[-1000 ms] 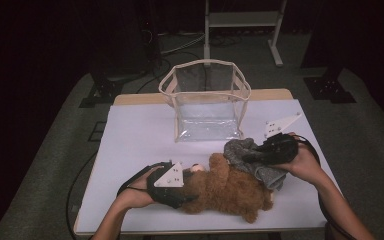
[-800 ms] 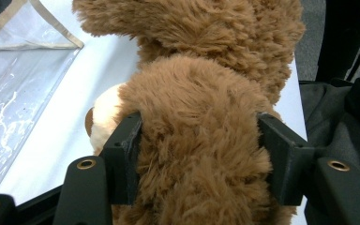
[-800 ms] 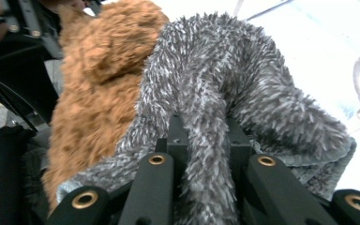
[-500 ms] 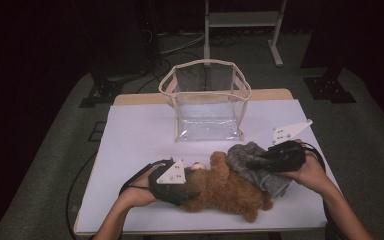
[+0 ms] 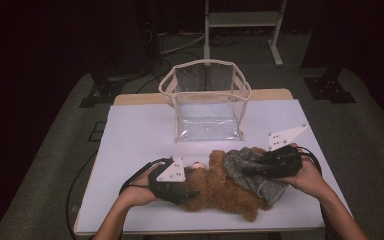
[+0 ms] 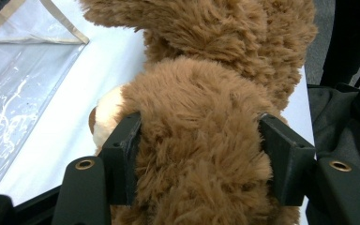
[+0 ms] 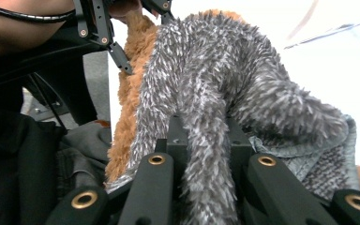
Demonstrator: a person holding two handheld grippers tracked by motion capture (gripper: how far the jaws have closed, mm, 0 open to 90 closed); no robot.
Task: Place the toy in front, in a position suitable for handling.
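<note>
A brown teddy bear (image 5: 220, 192) lies on the white table (image 5: 140, 135) near its front edge. My left gripper (image 5: 192, 186) comes in from the left, shut on the bear's head (image 6: 201, 84), and both pads (image 6: 124, 145) press into the fur. A grey fuzzy garment (image 5: 267, 187) covers the bear's right part. From the right, my right gripper (image 5: 246, 171) is shut on a bunched fold of that grey garment (image 7: 225, 61). In the right gripper view, brown fur (image 7: 131, 75) shows behind the cloth, and the left gripper (image 7: 122, 28) is at the top left.
A clear plastic bag (image 5: 207, 105) with beige trim stands open at the back middle of the table; its side (image 6: 14, 93) lies close to the bear's head. The person's forearms enter from the bottom. Dark floor and stand legs surround the table.
My right gripper has drawn a little toward the table's near edge with the grey garment in it. The left gripper and the bear's head have stayed put.
</note>
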